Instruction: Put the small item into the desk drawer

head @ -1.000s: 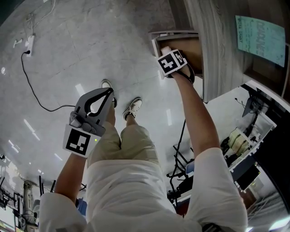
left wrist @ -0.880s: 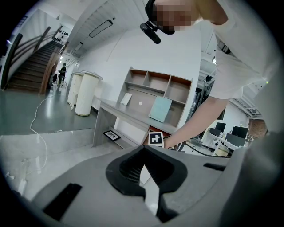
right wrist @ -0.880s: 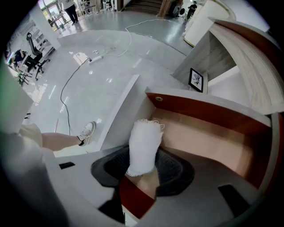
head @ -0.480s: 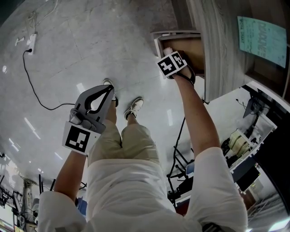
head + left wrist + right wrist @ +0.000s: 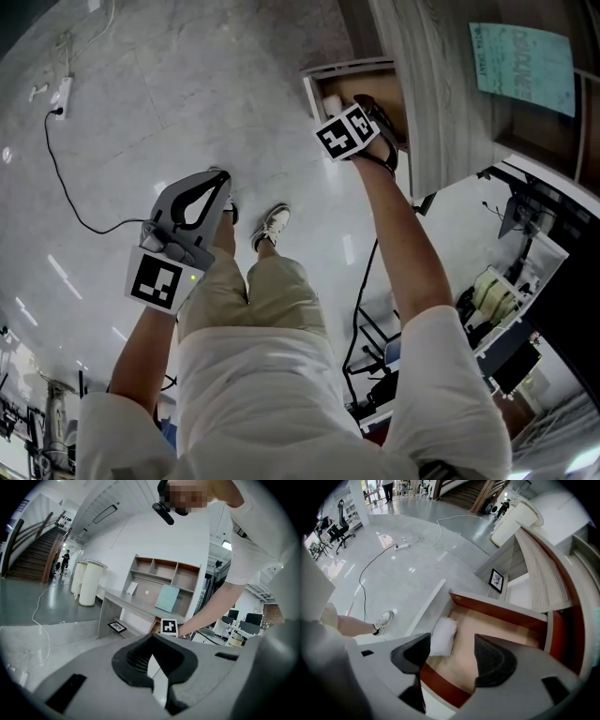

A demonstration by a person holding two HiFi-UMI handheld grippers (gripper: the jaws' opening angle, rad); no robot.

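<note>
View from above of a person standing at a counter (image 5: 422, 84). The right arm reaches forward, almost straight, and the right gripper (image 5: 452, 651) points steeply down over the open drawer (image 5: 497, 605). Its fingers have just been opening and stand wide apart, pressing on nothing. The small item (image 5: 443, 637), a soft white pouch, lies on the drawer's floor below them, close to the finger on the side of the person's shoe (image 5: 383, 619) and against the drawer's side wall. The left arm is bent at the person's side. The left gripper (image 5: 153, 653) points ahead and slightly down, well apart from the drawer, its fingers closed together and empty.
</note>
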